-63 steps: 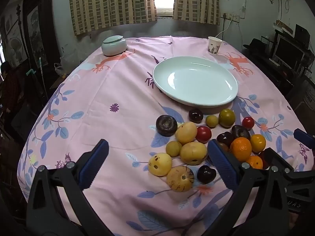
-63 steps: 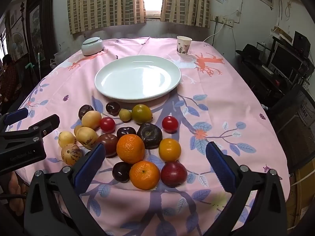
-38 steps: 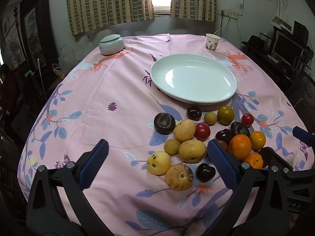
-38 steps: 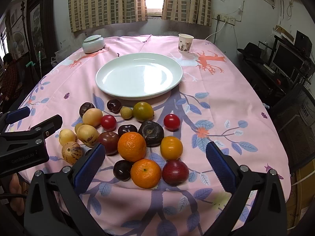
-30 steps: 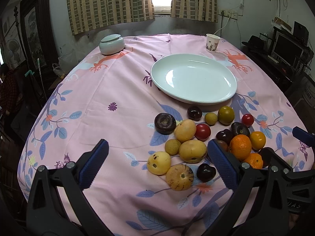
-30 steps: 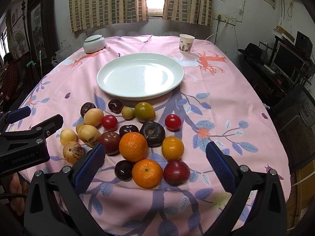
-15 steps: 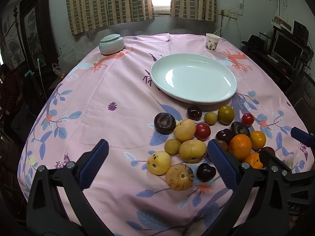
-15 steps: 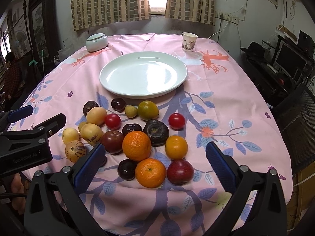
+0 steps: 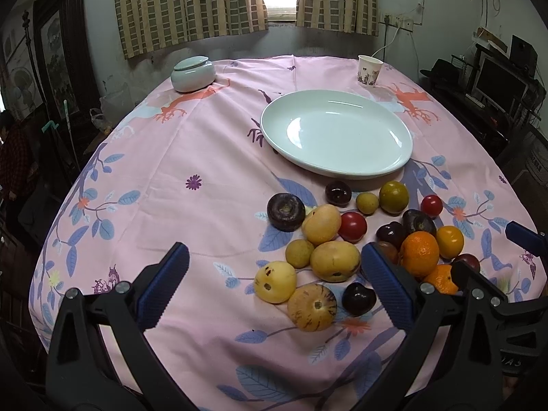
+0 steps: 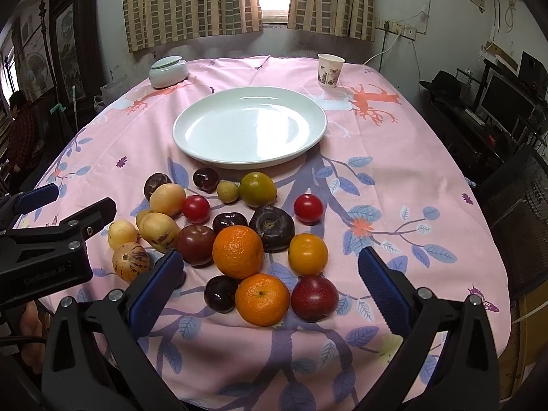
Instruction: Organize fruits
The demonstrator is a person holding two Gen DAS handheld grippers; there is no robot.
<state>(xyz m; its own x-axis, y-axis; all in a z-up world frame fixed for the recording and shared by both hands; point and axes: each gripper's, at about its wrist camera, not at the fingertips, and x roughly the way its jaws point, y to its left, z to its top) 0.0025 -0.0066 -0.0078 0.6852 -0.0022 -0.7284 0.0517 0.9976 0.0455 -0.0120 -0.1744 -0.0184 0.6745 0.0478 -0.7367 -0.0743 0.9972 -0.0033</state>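
Observation:
A white oval plate lies bare on the pink tablecloth. In front of it lies a cluster of several fruits: yellow pears, a striped melon, dark plums, red tomatoes, oranges and a red apple. My left gripper hovers open over the near left of the cluster. My right gripper hovers open above the oranges, plum and apple. Neither holds anything.
A pale lidded bowl stands at the far left and a paper cup at the far right. Cloth left of the fruits is bare. A person sits off the table's left; desks with monitors stand on the right.
The right gripper has drifted slightly forward and to the left, so the fruits appear shifted right and closer. The left gripper has barely moved. Both stay open.

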